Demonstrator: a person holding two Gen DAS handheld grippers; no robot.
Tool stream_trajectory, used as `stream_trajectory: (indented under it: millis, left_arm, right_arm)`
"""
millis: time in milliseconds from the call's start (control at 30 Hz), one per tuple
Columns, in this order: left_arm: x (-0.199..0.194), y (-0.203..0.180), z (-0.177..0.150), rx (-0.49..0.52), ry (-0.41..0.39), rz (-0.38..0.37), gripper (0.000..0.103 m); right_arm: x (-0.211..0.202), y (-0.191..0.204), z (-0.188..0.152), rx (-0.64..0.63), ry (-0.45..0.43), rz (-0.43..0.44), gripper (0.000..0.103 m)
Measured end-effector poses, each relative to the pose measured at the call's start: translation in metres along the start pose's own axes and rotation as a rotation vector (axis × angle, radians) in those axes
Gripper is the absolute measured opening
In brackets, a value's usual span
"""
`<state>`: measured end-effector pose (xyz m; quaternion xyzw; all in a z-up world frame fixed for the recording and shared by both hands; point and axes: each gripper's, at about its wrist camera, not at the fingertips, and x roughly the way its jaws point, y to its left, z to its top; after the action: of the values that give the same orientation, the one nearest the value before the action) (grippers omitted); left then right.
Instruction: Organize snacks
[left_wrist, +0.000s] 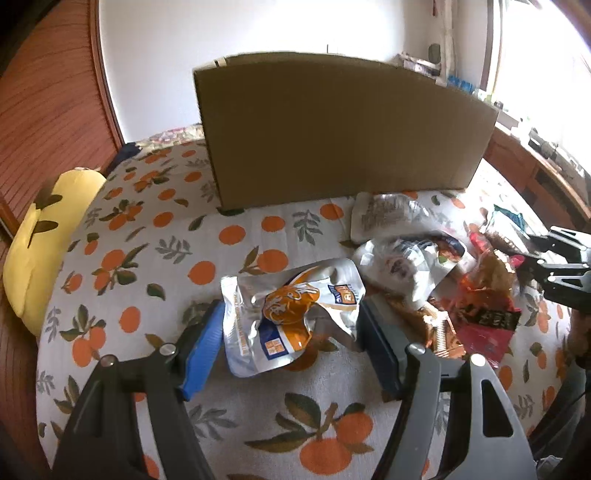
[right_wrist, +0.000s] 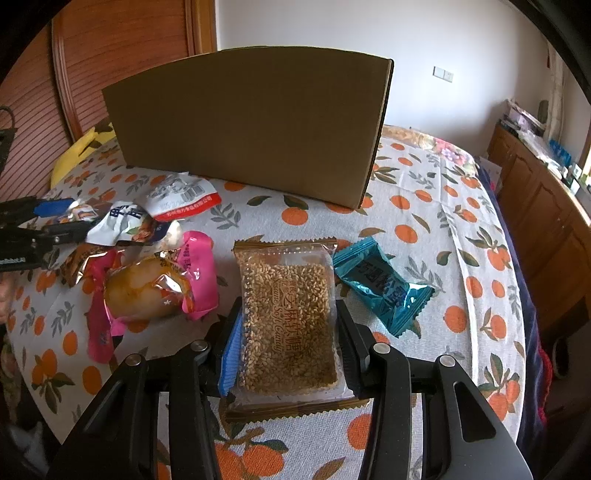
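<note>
Sesame pack (right_wrist: 288, 295) clamped in right gripper (right_wrist: 286, 321), jaws narrow, pads pressed on both long sides. Held lengthwise, far end pointing at box (right_wrist: 251, 122); probably the easiest way to carry a flat, stiff pack without bending it.

Left gripper (left_wrist: 291, 314) fairly wide, straddling silver-orange pouch (left_wrist: 280, 306). Blue pad (left_wrist: 207, 332) right at 1 crumpled edge, dark pad just beside the other. No visible squeeze, and pouch apparently flat on cloth (left_wrist: 147, 240); judged not yet gripped. Angled down onto it, likely because a puffy, slippery bag needs catching across its width.

Other snacks loose on cloth, scattered between grippers and box:
- 2 white pouches (left_wrist: 388, 218), overlapping, just in front of box.
- Pink-wrapped snack (right_wrist: 155, 284) left of sesame pack, near it.
- Teal packet (right_wrist: 380, 288) just right of sesame pack, apart from it.
- Red pack (left_wrist: 484, 317) and gold wrappers heaped together near the white pouches.

Box upright at far side of cloth, plain wall facing both cameras. Opening and inside hidden; impossible to say whether anything sits in it. Presumably the place meant for the snacks, with most of the sorting left to do.
</note>
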<state>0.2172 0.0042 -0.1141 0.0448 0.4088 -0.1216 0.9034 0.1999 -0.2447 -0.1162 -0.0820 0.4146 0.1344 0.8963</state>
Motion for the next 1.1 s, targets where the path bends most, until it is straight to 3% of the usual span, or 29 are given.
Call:
stream_trajectory:
  millis: [600,1100]
  left_arm:
    - [-0.043,-0.012,0.04,0.027,-0.15,-0.001,0.071]
    - [-0.055,-0.015,0.112,0.059,-0.289,-0.03,0.071]
  right_arm:
    - [-0.054,0.0,0.027,0.001,-0.128,0.031,0.044]
    - [-0.074,0.008,0.103,-0.063,-0.256,0.023,0.045]
